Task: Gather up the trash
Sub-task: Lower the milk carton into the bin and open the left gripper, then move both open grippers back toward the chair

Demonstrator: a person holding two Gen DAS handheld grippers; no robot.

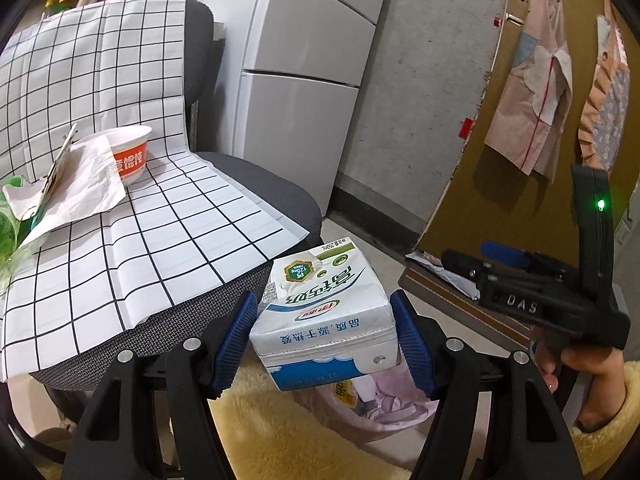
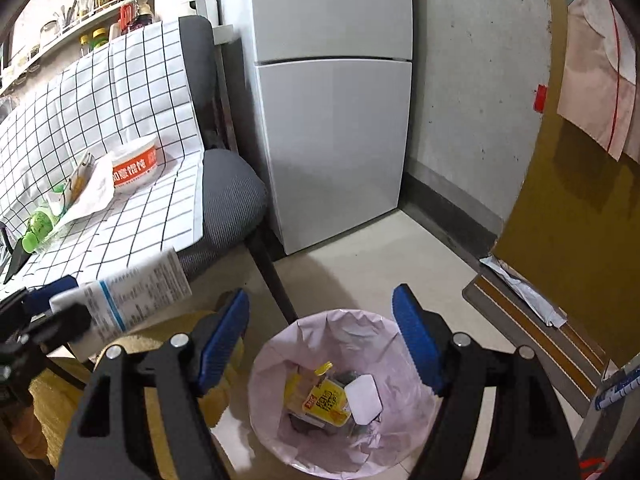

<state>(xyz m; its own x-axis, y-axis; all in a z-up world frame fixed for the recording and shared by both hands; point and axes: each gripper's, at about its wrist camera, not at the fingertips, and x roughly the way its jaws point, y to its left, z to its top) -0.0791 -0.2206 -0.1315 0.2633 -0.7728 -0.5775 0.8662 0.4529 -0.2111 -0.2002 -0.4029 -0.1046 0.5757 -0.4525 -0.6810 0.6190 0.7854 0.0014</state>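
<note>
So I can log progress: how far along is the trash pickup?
Done: a yellow packet and other scraps lie in the lined bin. In hand: the left tongs hold a milk carton above the bin; the right tongs are empty. Left: the bowl, napkin and green wrapper on the chair.

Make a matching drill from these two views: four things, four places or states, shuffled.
Things:
1. milk carton
2. orange bowl
3. trash bin
4. right gripper

Places or states:
A. on the checked cloth on the chair
B. jaws apart, nothing between them
C. clamped in the left gripper
D. on the floor, pink liner, wrappers inside

Pairs: 1-C, 2-A, 3-D, 4-B
</note>
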